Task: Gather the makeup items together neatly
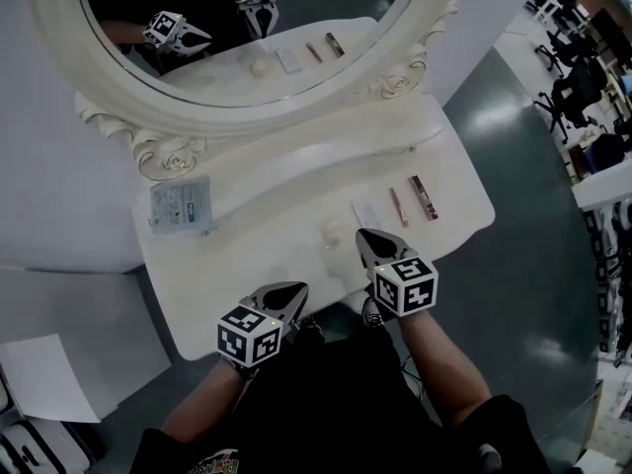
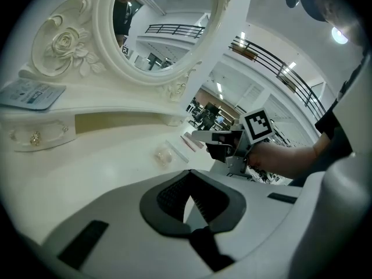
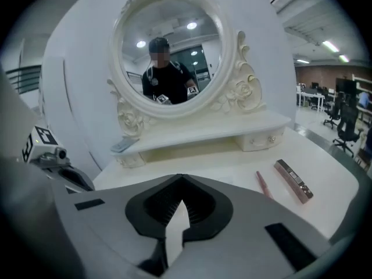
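Four makeup items lie on the white vanity top point(image 1: 296, 215). From left to right they are a small clear pouch point(image 1: 331, 230), a flat clear packet point(image 1: 366, 211), a pink pencil point(image 1: 398, 206) and a brown rectangular stick point(image 1: 424, 197). My right gripper point(image 1: 363, 235) is shut and holds nothing, with its tip just in front of the flat packet. In the right gripper view the pencil point(image 3: 263, 183) and the stick point(image 3: 293, 181) lie to the right of the jaws. My left gripper point(image 1: 293, 289) hovers at the table's front edge, shut and empty.
A blue sachet point(image 1: 182, 204) rests on the raised shelf at the left, under the oval mirror point(image 1: 237, 38). The shelf and mirror frame wall off the back of the table. Grey floor lies to the right, and white paper point(image 1: 39, 373) lies on the floor at the left.
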`<move>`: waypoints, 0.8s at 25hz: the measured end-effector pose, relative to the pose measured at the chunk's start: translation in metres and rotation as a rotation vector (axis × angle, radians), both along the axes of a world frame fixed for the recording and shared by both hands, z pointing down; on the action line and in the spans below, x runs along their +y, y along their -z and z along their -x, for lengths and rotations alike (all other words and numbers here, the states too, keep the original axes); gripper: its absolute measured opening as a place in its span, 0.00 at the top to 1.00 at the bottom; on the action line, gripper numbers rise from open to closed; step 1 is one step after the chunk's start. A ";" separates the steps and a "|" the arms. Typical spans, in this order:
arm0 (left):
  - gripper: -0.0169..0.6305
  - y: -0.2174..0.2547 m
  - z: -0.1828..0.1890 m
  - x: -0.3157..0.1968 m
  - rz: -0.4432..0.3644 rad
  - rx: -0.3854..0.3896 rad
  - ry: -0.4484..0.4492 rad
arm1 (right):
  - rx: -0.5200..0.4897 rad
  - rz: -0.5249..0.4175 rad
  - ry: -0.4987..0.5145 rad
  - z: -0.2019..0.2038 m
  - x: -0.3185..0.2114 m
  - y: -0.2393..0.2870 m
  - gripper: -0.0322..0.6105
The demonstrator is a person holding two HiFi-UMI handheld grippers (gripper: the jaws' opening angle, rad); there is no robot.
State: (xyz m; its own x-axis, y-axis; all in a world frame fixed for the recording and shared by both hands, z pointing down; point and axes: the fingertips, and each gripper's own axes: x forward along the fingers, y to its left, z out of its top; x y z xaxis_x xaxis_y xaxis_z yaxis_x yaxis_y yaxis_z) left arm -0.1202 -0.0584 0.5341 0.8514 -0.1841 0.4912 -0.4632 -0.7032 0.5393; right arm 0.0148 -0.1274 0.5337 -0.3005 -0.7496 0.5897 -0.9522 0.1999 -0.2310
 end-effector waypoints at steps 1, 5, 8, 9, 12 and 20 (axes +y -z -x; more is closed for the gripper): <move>0.96 0.004 -0.003 -0.001 -0.007 -0.001 0.002 | -0.033 -0.024 -0.010 -0.006 0.005 0.010 0.90; 0.96 0.023 -0.017 -0.002 -0.034 0.005 0.034 | -0.139 -0.073 -0.033 -0.031 0.031 0.040 0.90; 0.96 0.040 -0.035 0.003 -0.049 0.018 0.067 | -0.183 -0.083 -0.016 -0.048 0.051 0.057 0.90; 0.96 0.046 -0.043 0.006 -0.054 0.025 0.074 | -0.190 -0.087 -0.003 -0.053 0.057 0.063 0.90; 0.96 0.062 -0.067 0.016 -0.077 0.042 0.084 | -0.218 -0.103 0.043 -0.066 0.069 0.078 0.90; 0.96 0.083 -0.131 0.053 -0.128 0.040 0.103 | -0.303 -0.152 0.188 -0.089 0.103 0.114 0.90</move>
